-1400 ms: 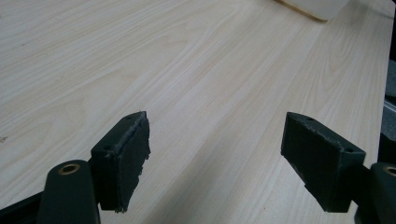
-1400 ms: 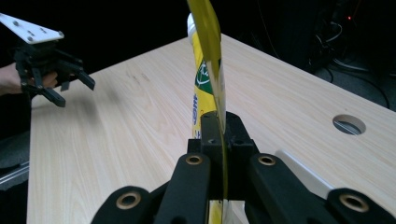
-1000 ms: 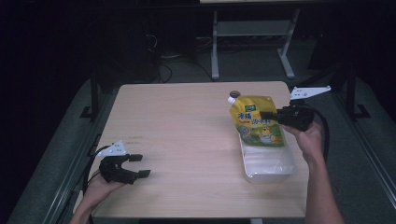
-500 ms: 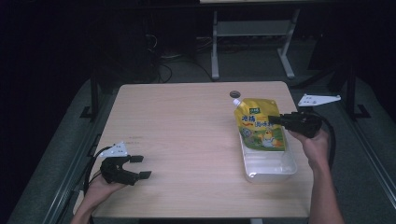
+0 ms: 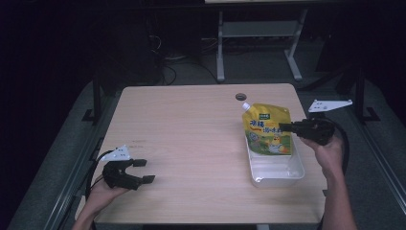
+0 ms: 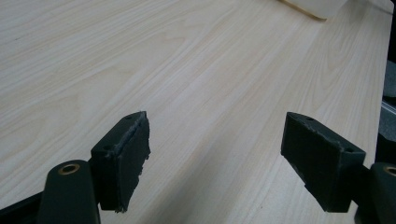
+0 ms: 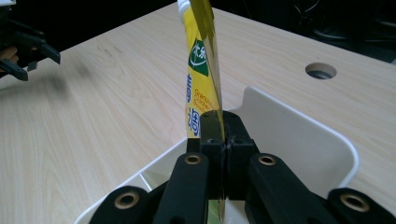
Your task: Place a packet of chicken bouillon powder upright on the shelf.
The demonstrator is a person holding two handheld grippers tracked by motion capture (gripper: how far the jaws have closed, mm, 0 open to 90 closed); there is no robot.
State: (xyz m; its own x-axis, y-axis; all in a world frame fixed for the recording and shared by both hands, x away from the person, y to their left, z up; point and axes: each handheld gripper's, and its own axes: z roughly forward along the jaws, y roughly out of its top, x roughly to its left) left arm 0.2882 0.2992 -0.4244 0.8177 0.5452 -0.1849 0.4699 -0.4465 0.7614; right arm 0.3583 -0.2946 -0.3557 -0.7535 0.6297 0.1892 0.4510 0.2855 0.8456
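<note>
One yellow pouch [image 5: 267, 130] in right gripper [image 5: 283, 127] jaws, spout pointing away from person

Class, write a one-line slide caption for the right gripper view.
Right gripper clamps a yellow spouted pouch upright over a white plastic tray on a wooden table.

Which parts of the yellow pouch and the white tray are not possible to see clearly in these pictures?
- Pouch lower end: in the right gripper view the right tool covers it, so contact with the tray floor cannot be judged.
- Pouch print: too small in the high view; nearly edge-on in the right gripper view.
- Tray: bottom edge cuts its near part in the right gripper view; in the left gripper view one corner shows at the top edge.
</note>
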